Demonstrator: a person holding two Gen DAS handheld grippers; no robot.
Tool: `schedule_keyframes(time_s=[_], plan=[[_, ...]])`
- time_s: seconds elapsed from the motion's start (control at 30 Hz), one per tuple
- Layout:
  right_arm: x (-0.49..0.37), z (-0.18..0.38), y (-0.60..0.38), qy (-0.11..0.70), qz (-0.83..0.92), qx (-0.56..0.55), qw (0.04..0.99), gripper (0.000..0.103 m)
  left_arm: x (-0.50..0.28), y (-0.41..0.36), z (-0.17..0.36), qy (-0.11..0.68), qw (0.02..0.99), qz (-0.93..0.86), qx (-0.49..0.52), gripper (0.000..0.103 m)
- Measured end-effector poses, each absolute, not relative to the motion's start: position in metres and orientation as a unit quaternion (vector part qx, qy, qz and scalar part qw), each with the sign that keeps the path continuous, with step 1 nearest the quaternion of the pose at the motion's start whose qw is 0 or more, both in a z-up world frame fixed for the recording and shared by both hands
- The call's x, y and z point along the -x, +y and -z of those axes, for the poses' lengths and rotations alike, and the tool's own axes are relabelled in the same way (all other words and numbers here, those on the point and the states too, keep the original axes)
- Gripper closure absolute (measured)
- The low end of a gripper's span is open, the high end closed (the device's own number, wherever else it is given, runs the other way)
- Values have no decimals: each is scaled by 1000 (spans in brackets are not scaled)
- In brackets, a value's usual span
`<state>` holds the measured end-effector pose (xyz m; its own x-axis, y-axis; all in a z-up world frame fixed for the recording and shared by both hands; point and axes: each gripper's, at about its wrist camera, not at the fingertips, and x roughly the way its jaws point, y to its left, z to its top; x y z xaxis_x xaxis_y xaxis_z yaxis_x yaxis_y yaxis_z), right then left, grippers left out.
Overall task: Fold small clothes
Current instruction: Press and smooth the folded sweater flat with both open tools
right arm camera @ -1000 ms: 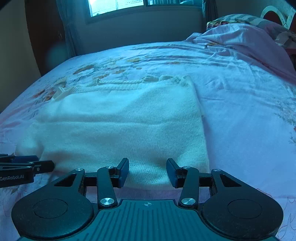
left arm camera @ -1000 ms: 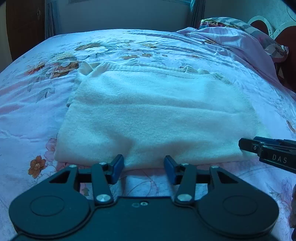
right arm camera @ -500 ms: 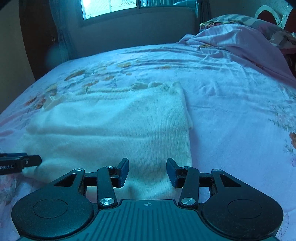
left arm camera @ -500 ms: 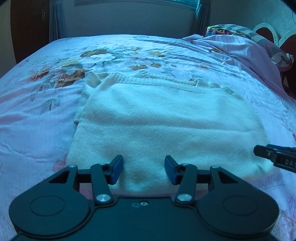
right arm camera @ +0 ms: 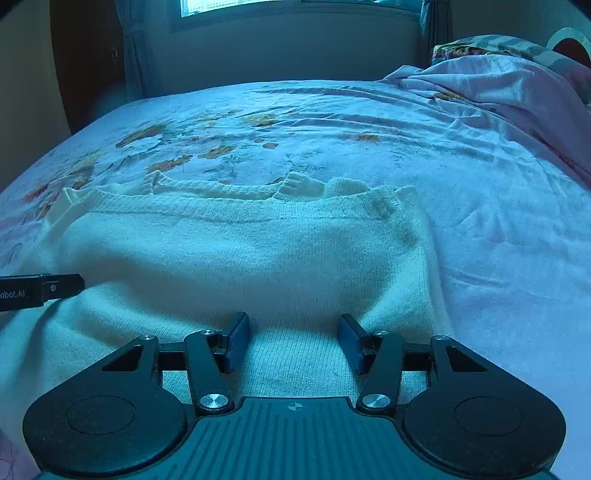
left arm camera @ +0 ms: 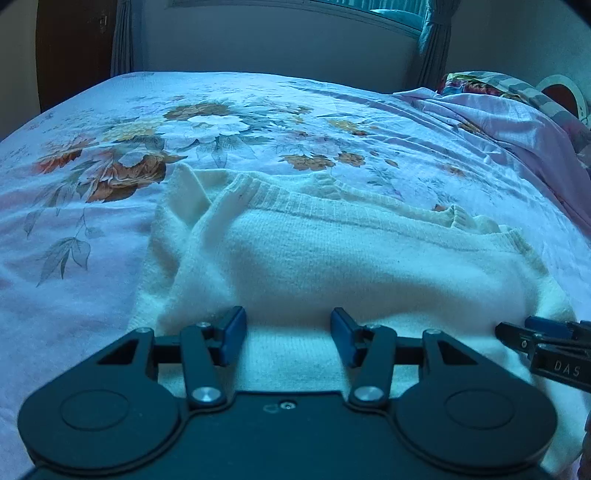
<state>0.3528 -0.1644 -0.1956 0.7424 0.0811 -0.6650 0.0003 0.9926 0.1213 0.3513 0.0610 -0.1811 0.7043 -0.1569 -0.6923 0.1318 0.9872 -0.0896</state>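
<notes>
A cream knit sweater [left arm camera: 351, 266] lies folded flat on the flowered bed sheet [left arm camera: 66, 236], its ribbed edge on the far side. My left gripper [left arm camera: 287, 318] hovers over the sweater's near left part; its jaws are opening, knit fabric lies between the blue fingers and the pads are not pinching it. In the right wrist view the sweater [right arm camera: 240, 251] fills the middle. My right gripper [right arm camera: 293, 322] sits over its near right part, jaws also opening, with fabric between them and unpressed. Each gripper's tip shows at the edge of the other's view.
A crumpled pink quilt [right arm camera: 498, 85] and a patterned pillow [left arm camera: 480, 79] lie at the far right by the headboard [left arm camera: 563, 92]. A wall with a window [right arm camera: 240, 5] and curtains stands beyond the bed. Bare sheet stretches left and right of the sweater.
Both grippers have moved forward from the sweater's near edge to over the garment, so the fabric now runs under them. Their fingers stand slightly wider apart.
</notes>
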Motion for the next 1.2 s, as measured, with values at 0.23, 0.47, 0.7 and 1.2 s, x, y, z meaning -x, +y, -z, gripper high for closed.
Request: schedule_keyframes(time_s=[0.23,0.47,0.7,1.2], plan=[[-348,198,-164,344,-20,-51,937,49,-349,59,182,369,926,81,7,53],[-344,196,-159,346,-14,-47,937,49,-348,58,181,374,924,86,-5,53],[-335,187,-156,363,-14,-37,931,48,-341,63,173,391,916,87,-7,53],[-267,159,-132,344,-36,-39,938,48,-283,107,142,398,915,61,-2,46]])
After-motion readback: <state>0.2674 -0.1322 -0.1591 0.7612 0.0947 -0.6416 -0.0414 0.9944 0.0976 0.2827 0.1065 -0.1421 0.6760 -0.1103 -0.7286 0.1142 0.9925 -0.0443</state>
